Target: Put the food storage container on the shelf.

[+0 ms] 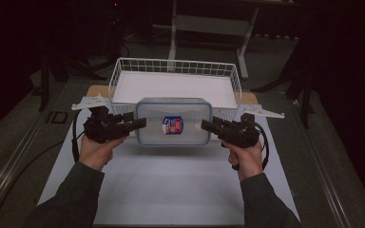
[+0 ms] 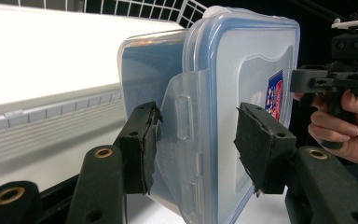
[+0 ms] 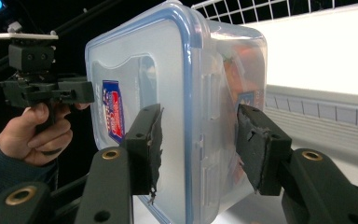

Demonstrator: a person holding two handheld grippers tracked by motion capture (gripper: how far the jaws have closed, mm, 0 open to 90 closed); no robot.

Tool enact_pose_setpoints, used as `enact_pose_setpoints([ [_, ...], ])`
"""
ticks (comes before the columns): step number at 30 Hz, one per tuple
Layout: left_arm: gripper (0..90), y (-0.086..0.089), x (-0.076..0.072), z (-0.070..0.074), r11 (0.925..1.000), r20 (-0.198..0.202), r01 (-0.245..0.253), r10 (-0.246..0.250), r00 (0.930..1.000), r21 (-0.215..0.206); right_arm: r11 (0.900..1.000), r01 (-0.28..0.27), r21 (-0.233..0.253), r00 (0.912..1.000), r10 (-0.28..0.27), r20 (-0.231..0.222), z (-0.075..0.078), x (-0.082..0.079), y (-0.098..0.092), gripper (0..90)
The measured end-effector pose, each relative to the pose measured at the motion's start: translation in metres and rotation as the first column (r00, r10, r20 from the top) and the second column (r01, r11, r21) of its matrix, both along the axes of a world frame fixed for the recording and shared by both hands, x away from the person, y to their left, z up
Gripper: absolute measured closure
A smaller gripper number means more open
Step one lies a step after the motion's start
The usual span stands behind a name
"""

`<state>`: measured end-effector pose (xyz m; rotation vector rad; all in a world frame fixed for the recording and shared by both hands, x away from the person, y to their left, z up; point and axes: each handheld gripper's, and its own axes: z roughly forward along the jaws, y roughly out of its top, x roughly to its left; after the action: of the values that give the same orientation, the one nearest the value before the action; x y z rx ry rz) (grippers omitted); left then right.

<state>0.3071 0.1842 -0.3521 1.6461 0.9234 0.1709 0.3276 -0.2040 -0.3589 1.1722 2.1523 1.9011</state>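
Observation:
A clear plastic container (image 1: 173, 107) with a blue-rimmed lid and a red-and-blue label hangs just above the table, lid up, in front of a wire basket. My left gripper (image 1: 140, 122) is shut on its left end and my right gripper (image 1: 204, 126) on its right end. In the left gripper view the container (image 2: 242, 70) has its latch flap between the pads of my left gripper (image 2: 196, 140). In the right gripper view my right gripper (image 3: 198, 144) clamps the container (image 3: 144, 70) across lid and body. Something orange shows dimly inside.
A white wire basket (image 1: 176, 61) with a white floor stands just behind the container on a wooden board (image 1: 97, 90). A white mat (image 1: 171, 190) covers the table in front. Dark floor and a table frame (image 1: 173, 28) lie beyond.

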Motion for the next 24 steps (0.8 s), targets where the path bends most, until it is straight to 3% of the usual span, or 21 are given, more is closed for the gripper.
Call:
enact_pose_setpoints([
  [14, 49.2, 0.002, 0.017, 0.016, 0.9997, 0.038, -0.011, 0.012, 0.9992, -0.022, 1.0, 0.013, 0.016, 0.9989, -0.014, 0.046, 0.021, 0.019, 0.003, 51.8],
  [24, 49.2, 0.003, 0.033, 0.035, 0.9999, 0.088, -0.012, 0.012, 0.9961, -0.004, 0.999, 0.014, 0.037, 0.9987, -0.015, 0.049, 0.03, 0.033, 0.003, 51.8],
])
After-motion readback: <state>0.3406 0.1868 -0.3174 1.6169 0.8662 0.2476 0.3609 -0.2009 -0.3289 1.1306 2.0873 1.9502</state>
